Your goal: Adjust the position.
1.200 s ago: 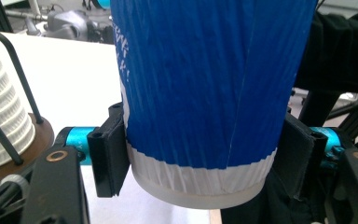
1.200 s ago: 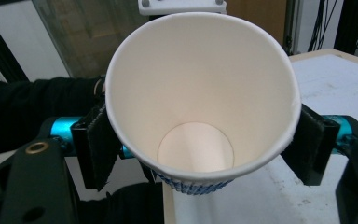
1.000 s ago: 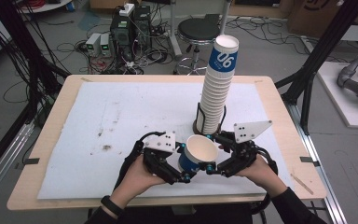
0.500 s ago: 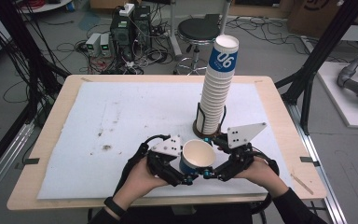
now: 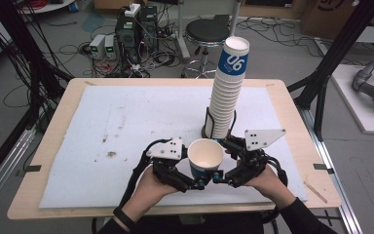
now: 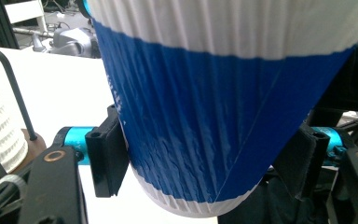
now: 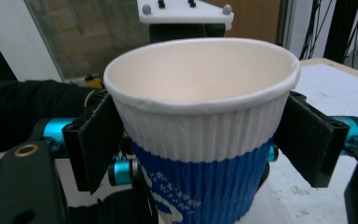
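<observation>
White table (image 5: 126,122), cup stack (image 5: 226,92) behind. I hold cup (image 5: 205,158): left gripper (image 5: 195,183) squeezes it, right gripper (image 5: 219,178) too. Cup barely moved; looks like handover.

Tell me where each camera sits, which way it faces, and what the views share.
High view: above the person's side of the table, looking forward and down; both hands, the left gripper and the right gripper flank the cup, the cup stack behind.
Left gripper view: on the left gripper, level with the cup's blue band; its pads touch the cup.
Right gripper view: on the right gripper, looking across the cup's rim; pads at its sides.
Shared: all three show the cup.
</observation>
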